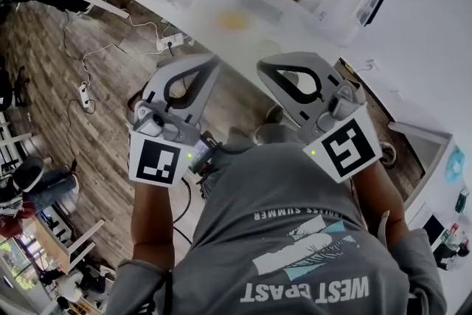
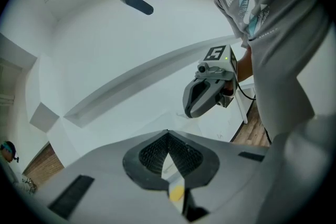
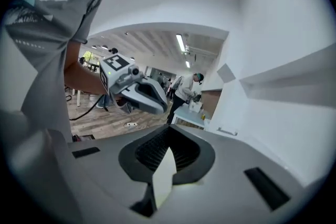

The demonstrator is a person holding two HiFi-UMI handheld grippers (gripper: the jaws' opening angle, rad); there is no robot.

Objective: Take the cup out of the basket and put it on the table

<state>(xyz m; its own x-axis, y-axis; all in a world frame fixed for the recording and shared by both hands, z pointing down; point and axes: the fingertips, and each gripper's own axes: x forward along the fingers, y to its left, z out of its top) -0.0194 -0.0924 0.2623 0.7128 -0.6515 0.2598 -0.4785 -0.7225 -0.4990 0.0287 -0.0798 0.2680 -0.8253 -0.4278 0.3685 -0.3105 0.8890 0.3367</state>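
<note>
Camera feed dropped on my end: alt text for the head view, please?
The left hand-held gripper and right hand-held gripper are held side by side in front of the person's grey shirt, both shut and empty. Beyond them lie a cluttered white table and a wooden floor.

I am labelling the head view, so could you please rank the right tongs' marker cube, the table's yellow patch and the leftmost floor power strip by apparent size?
1. Marker cube, nearest the camera.
2. Yellow patch.
3. Power strip, thin and farthest away, so true sizes stay unsure.
</note>
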